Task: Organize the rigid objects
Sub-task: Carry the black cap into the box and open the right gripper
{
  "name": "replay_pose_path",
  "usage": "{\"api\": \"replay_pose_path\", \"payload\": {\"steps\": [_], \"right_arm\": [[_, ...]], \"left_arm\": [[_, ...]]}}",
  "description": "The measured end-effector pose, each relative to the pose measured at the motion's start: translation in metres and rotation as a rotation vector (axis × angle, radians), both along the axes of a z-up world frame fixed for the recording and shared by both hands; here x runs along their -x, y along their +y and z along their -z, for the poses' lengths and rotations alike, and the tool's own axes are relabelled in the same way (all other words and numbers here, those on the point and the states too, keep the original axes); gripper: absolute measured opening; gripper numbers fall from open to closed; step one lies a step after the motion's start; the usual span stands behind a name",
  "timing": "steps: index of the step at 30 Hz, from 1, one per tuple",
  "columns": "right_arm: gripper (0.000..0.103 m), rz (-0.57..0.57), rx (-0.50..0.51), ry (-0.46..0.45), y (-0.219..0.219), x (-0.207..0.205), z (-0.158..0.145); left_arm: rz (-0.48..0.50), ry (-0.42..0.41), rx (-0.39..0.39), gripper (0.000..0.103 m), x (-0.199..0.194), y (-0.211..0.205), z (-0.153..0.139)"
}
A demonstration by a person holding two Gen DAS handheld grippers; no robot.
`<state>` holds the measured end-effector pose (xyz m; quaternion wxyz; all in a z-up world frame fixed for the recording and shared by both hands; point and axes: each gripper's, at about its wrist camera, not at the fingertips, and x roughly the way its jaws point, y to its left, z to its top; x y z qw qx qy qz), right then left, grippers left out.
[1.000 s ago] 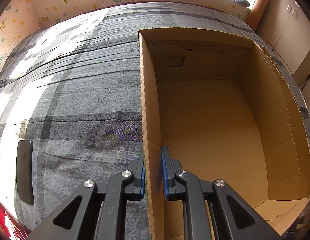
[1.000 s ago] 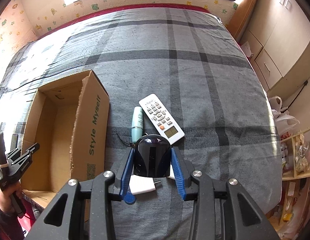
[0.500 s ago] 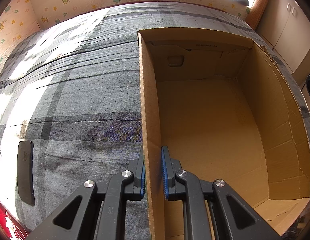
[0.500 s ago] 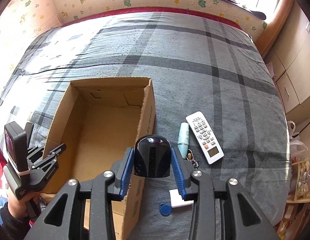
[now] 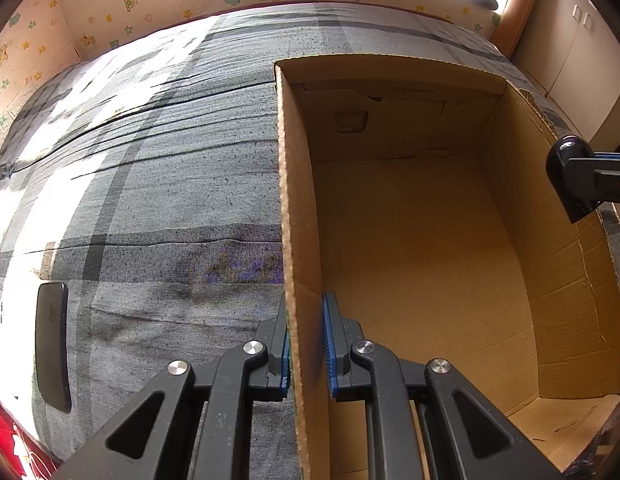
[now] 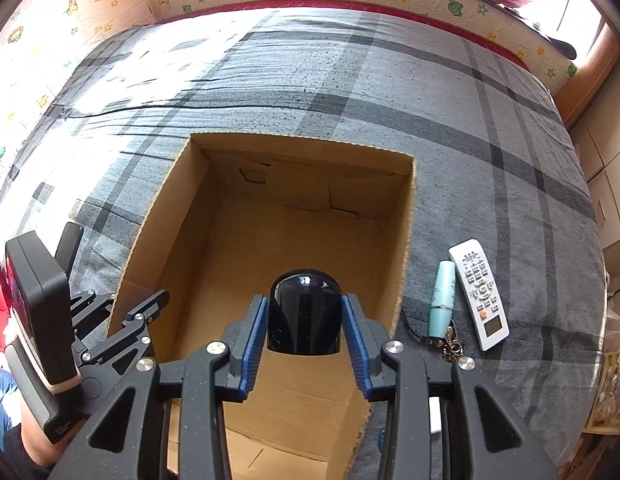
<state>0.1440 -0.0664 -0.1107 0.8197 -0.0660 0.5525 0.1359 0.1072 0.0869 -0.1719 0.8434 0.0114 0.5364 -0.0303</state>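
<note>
1. Left wrist view: the left gripper (image 5: 306, 344) is seen clamped on the near left wall of the cardboard box (image 5: 298, 208), one blue pad on the outside and one on the inside, both pressed against the cardboard.
2. The box is seen standing open on the grey checked bedspread (image 5: 150, 184), its floor bare. A dark flat object (image 5: 52, 344) lies on the bedspread at the far left.
3. At the right edge, the black glossy object (image 5: 566, 176) is seen above the right wall of the box, gripped by the other tool.
4. Right wrist view: the right gripper (image 6: 305, 322) is seen partly closed, its blue pads pressed on both sides of the black glossy object (image 6: 305, 316), which is held over the open box (image 6: 406, 240).
5. On the bedspread just right of the box, a teal tube (image 6: 442, 300) and a white remote control (image 6: 480, 292) are seen lying side by side.
6. At the lower left, the left gripper (image 6: 122, 320) is seen on the box wall.
</note>
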Motion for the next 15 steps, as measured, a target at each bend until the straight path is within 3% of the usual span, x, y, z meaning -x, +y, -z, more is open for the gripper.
{"api": "replay_pose_path", "payload": {"steps": [15], "right_arm": [[0.04,-0.058,0.054,0.106,0.052,-0.008,0.059]], "left_arm": [[0.0,0.0,-0.008,0.014,0.0,-0.002,0.0]]}}
